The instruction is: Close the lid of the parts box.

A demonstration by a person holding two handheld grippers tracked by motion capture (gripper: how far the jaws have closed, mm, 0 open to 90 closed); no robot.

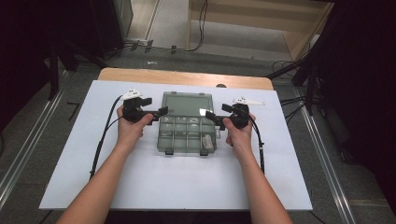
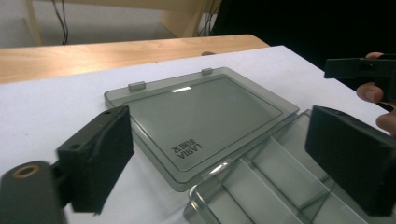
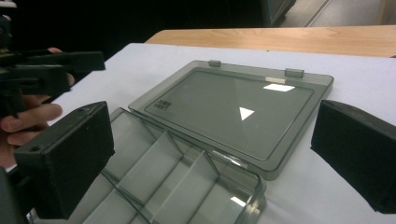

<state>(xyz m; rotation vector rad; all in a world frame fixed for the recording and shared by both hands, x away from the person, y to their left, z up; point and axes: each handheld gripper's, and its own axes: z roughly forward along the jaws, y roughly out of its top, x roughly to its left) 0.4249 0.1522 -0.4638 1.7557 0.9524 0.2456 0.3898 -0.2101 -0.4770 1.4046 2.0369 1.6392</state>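
Observation:
A smoky clear plastic compartment box (image 1: 187,135) lies open in the middle of the white table, its lid (image 1: 187,105) flat on the far side of the base. The lid (image 2: 205,112) carries a small printed logo. My left gripper (image 1: 163,111) is at the box's left edge near the hinge, its jaws wide apart with nothing between them (image 2: 224,140). My right gripper (image 1: 208,115) is at the box's right edge, also open and empty (image 3: 217,135). The lid (image 3: 233,112) and the empty dividers (image 3: 163,172) lie beyond its jaws. A small pale item (image 1: 208,141) sits in the near right compartment.
The white board (image 1: 140,186) covers a wooden table (image 1: 187,77) whose far edge shows behind it. Cables trail from both grippers along the forearms. Dark stands and floor rails flank the table. Open white surface lies on the near side of the box.

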